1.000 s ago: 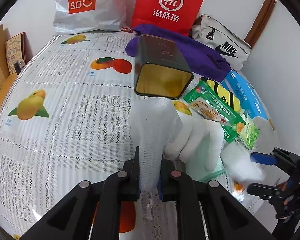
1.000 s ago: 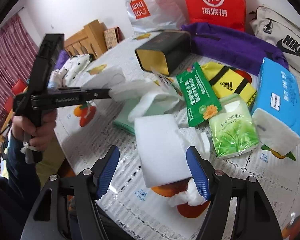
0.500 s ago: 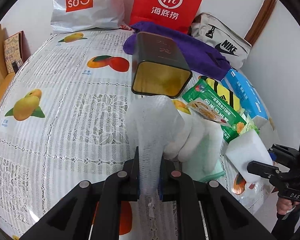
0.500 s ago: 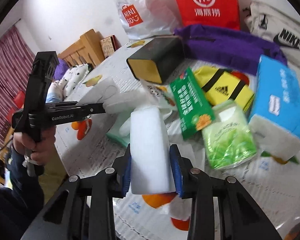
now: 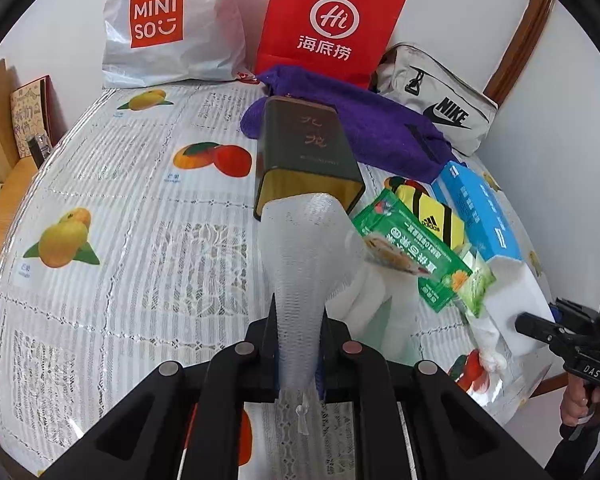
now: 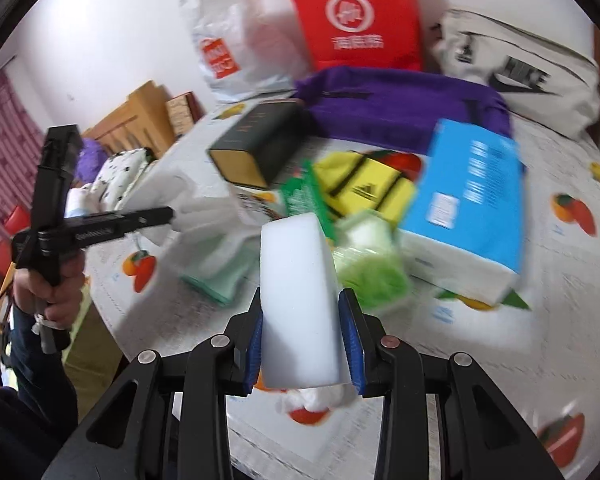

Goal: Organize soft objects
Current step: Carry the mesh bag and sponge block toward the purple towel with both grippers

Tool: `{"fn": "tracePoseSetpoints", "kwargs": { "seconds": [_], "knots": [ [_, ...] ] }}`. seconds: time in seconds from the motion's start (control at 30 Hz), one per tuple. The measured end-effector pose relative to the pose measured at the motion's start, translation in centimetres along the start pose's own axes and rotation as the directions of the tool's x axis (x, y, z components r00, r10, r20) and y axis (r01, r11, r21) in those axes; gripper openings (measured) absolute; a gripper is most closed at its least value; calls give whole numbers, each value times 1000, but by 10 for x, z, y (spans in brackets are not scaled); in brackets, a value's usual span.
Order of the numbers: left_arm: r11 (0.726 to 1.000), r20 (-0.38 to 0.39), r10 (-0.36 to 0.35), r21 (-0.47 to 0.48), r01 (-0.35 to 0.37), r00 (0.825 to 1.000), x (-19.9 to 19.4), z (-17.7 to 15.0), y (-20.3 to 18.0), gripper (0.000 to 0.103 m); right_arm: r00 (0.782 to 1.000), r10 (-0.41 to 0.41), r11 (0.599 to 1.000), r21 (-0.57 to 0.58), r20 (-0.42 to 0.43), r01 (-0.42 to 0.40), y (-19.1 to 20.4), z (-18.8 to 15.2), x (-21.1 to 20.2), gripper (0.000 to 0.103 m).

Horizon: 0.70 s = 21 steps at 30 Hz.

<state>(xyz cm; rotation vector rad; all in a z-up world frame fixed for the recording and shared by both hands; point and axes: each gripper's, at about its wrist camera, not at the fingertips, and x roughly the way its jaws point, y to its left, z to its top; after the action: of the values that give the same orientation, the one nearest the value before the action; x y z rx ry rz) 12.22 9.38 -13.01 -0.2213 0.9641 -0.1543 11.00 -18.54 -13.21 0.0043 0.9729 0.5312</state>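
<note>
At 6 o'clock in my left wrist view, my left gripper (image 5: 298, 354) is clenched on a white foam-mesh sleeve (image 5: 306, 252) that fans toward the open dark-green rectangular tin (image 5: 306, 160) with gold characters. My right gripper (image 6: 304, 346) grasps a white rectangular sponge block (image 6: 298, 300) between its blue pads (image 6: 349, 340). From 11 to 2 o'clock: white "MINISO" bag (image 5: 168, 26), red "Hi" bag (image 5: 328, 24), grey "NIKE" pouch (image 5: 440, 98). A yellow "adidas" cloth (image 5: 432, 216) lies at 3 o'clock.
</note>
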Motion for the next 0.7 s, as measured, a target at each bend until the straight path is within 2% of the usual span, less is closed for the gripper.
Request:
{"fn": "tracePoseSetpoints", "kwargs": {
  "seconds": [0.23, 0.53, 0.7],
  "knots": [
    [999, -16, 16, -34, -17, 1000, 9, 10, 4, 12, 998, -68, 994, 86, -10, 69, -38, -16, -13, 35],
    [999, 2, 33, -27, -33, 999, 1, 21, 1, 12, 997, -69, 986, 154, 22, 65, -65, -19, -32, 35],
    [1000, -3, 21, -21, -21, 1000, 2, 18, -3, 12, 994, -103, 979, 181, 35, 95, -80, -24, -42, 35]
  ]
}}
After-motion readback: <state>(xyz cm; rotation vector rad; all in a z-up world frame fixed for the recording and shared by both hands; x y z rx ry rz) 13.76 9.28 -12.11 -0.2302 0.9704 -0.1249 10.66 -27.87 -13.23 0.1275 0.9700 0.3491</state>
